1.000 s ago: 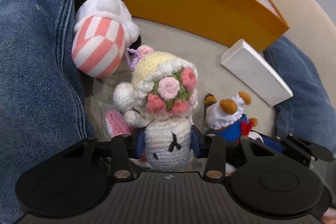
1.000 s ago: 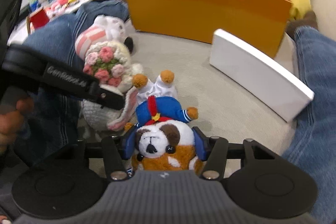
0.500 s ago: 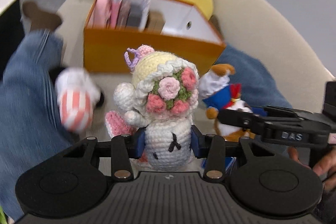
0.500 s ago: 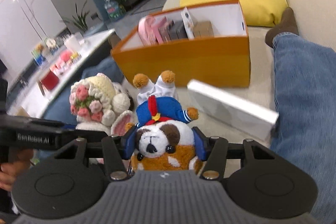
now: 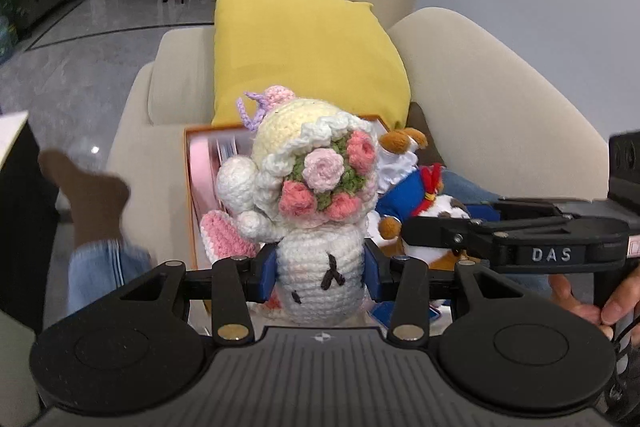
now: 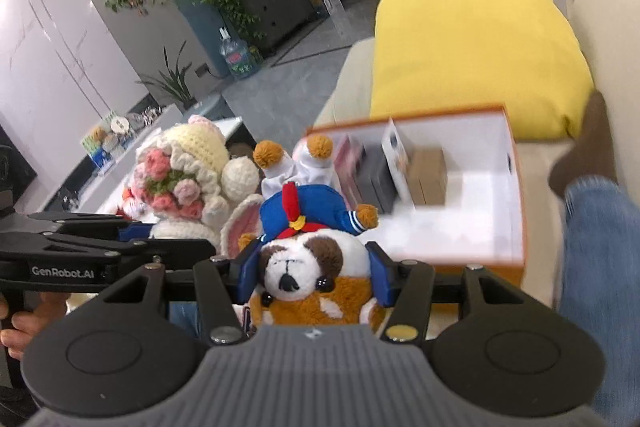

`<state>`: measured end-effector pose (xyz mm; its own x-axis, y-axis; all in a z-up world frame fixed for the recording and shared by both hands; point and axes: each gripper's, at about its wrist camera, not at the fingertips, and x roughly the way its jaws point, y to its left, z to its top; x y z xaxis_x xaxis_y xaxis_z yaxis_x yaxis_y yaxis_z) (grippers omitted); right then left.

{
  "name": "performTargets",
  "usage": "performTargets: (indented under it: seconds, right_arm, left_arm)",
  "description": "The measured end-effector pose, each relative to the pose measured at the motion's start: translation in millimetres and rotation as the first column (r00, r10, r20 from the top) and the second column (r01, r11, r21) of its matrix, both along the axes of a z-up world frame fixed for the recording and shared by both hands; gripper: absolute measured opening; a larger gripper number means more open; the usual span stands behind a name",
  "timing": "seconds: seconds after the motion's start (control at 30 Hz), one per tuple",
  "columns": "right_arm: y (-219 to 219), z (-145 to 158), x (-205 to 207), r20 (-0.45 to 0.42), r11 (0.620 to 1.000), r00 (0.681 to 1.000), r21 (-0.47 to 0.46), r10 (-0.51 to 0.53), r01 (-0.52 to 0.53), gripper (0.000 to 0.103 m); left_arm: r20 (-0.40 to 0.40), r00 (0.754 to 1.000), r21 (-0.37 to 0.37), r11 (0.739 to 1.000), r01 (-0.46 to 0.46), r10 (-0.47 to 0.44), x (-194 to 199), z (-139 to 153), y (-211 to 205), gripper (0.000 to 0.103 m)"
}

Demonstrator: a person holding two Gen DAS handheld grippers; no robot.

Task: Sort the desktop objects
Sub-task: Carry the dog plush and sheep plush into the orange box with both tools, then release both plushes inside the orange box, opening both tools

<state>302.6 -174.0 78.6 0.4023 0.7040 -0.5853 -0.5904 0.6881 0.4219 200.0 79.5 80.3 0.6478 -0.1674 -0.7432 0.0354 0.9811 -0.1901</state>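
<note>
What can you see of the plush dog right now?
The plush dog is soft pile fabric, with a white muzzle, brown patches, an orange-brown body, a blue sailor top, a red bow and tan paws. It hangs upside down, head toward the camera, legs up. The right gripper is shut on its head. It sits beside the crochet doll, in front of the orange box.

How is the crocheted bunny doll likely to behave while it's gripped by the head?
The crocheted bunny doll looks soft and probably light. The left gripper pinches its yarn head, which likely gives slightly without slipping. Its bouquet and ears may flop, but nothing looks fragile.
</note>
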Motion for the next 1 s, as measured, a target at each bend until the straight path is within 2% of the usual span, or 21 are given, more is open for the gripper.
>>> performTargets:
  seconds: [0.1,0.2,0.37,0.5,0.6,0.77,0.87,1.0]
  right_arm:
    - [17,1,28,-0.009,1.000,1.000,-0.013,-0.005,0.004,0.057]
    - [33,-10,58,-0.030,0.998,0.999,-0.048,-0.030,0.029,0.057]
    - [49,-50,101,-0.159,0.997,0.987,-0.069,-0.041,0.030,0.057]
    - [52,-75,122,-0.253,0.997,0.967,-0.068,-0.037,0.020,0.056]
    - [54,-83,130,-0.286,0.996,0.957,-0.083,-0.036,0.012,0.056]
    - [63,-97,142,-0.333,0.994,0.942,-0.108,-0.040,0.004,0.056]
    - [71,-107,147,-0.349,0.992,0.936,-0.129,-0.052,0.007,0.056]
    - [77,-121,150,-0.404,0.991,0.913,-0.130,-0.063,0.011,0.056]
  left_arm:
    - [-0.051,0.998,0.023,0.999,0.033,-0.032,33,-4,7,0.049]
    - [-0.125,0.992,0.040,0.999,0.025,-0.020,68,-20,15,0.049]
    - [-0.255,0.967,0.045,0.999,0.032,-0.019,106,-62,24,0.049]
    - [-0.350,0.937,0.083,0.995,0.052,-0.020,119,-84,22,0.049]
    - [-0.396,0.918,0.116,0.991,0.067,-0.015,126,-98,18,0.049]
    - [-0.493,0.870,0.142,0.986,0.088,-0.007,135,-119,13,0.050]
    - [-0.522,0.853,0.143,0.987,0.076,0.010,137,-128,15,0.051]
    - [-0.531,0.847,0.147,0.987,0.071,0.018,139,-133,21,0.055]
